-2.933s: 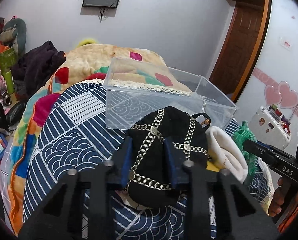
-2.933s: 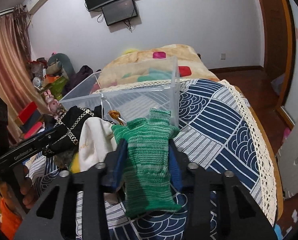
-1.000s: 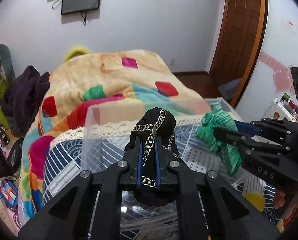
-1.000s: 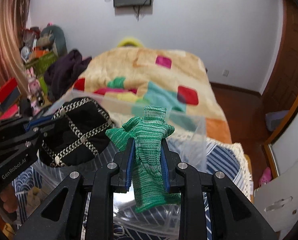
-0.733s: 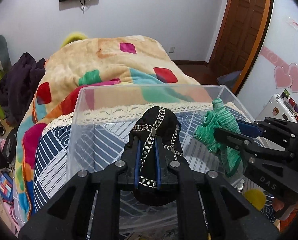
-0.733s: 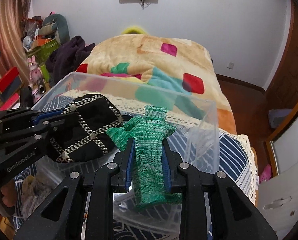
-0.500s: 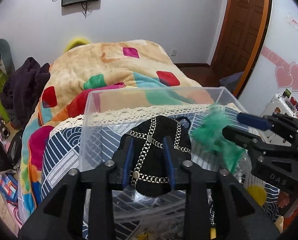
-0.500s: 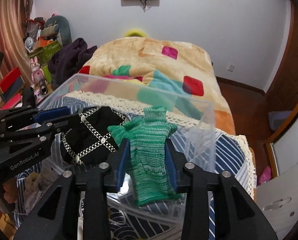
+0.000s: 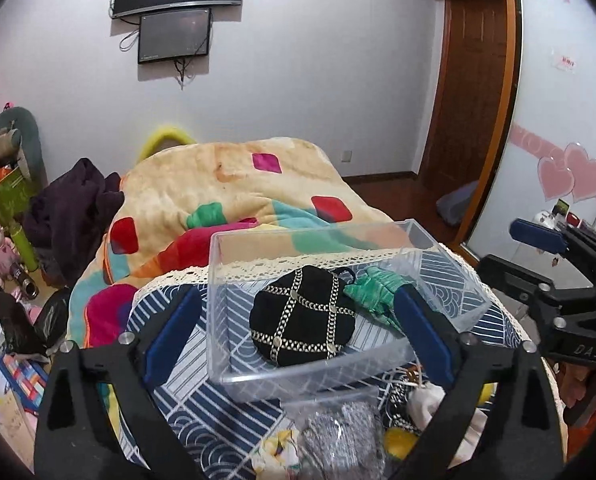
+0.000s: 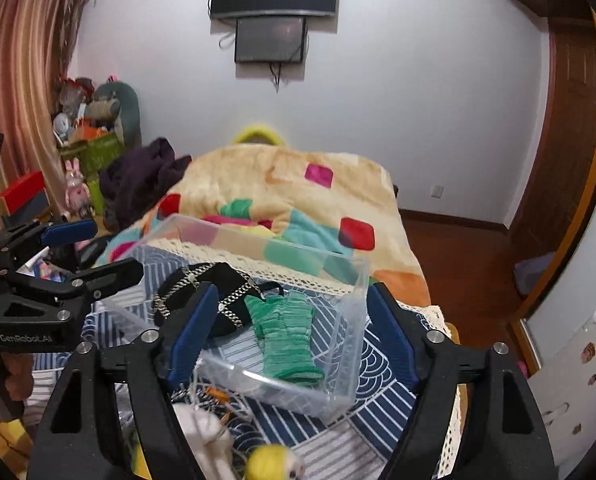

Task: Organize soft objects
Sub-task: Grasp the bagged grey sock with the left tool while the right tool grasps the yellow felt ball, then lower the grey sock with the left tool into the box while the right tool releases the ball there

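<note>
A clear plastic bin (image 9: 450,276) (image 10: 350,308) stands on the blue patterned bedspread. A black pouch with metal chains (image 9: 302,316) (image 10: 202,280) lies inside it on the left. A green knitted glove (image 9: 378,292) (image 10: 286,332) lies inside beside it on the right. My left gripper (image 9: 298,336) is open and empty, held above the bin's near side. My right gripper (image 10: 294,336) is open and empty over the bin too. Each gripper shows at the edge of the other's view.
Loose soft items lie in front of the bin: a grey sparkly piece (image 9: 338,436), a white cloth (image 10: 202,432) and a yellow ball (image 10: 270,460). A colourful blanket (image 9: 234,184) covers the bed behind. Dark clothes (image 9: 70,208) and toys (image 10: 78,188) lie at the left.
Both grippers opened and let go. The black pouch and the green glove dropped into the bin. Both grippers pulled back and up.
</note>
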### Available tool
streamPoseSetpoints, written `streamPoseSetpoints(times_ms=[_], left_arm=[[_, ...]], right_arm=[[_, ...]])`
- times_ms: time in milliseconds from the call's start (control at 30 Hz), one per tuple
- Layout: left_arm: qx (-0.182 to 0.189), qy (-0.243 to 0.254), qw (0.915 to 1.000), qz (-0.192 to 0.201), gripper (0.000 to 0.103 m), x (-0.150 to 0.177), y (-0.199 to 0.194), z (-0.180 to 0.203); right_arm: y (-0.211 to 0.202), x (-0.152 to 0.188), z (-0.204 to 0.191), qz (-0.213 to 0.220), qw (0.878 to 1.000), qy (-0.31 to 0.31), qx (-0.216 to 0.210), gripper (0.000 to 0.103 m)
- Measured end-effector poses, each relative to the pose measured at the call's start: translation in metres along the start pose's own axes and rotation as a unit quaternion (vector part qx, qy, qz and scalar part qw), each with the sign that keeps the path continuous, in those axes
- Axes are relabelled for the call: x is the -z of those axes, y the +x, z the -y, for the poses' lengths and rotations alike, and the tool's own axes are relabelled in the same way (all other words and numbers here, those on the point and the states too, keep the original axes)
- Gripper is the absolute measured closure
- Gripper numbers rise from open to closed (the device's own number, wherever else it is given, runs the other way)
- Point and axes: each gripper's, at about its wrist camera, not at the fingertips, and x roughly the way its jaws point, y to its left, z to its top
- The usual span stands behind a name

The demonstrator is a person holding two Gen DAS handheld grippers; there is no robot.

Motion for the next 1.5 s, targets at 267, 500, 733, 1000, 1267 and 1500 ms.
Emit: streamPoseSetpoints(times_ms=[267, 500, 733, 1000, 1267, 1500], left_arm=[[0.01, -0.003, 0.9997, -0.02, 0.003, 0.027, -0.012, 0.002], [0.022, -0.014, 0.9976, -0.064, 0.003, 0.061, -0.004, 0.005], [0.025, -0.016, 0.9951, -0.095, 0.003, 0.092, 0.004, 0.01], [0.057, -0.025, 0.9926, -0.104, 0.029, 0.103, 0.01, 0.015], [0.071, -0.015, 0.9924, -0.099, 0.057, 0.104, 0.011, 0.02], [0.059, -0.006, 0.9946, -0.085, 0.075, 0.1, -0.002, 0.019]], right_arm=[[-0.014, 0.023, 0.005, 0.008, 1.0, 0.022, -0.007, 0.026], [-0.006, 0.06, 0.007, -0.029, 0.999, 0.042, -0.002, 0.026], [0.002, 0.098, 0.014, -0.073, 0.995, 0.071, -0.006, 0.026], [0.01, 0.114, 0.01, -0.096, 0.992, 0.076, -0.025, 0.039], [0.002, 0.115, 0.008, -0.093, 0.992, 0.078, -0.038, 0.072], [-0.006, 0.109, 0.011, -0.078, 0.992, 0.086, -0.042, 0.073]])
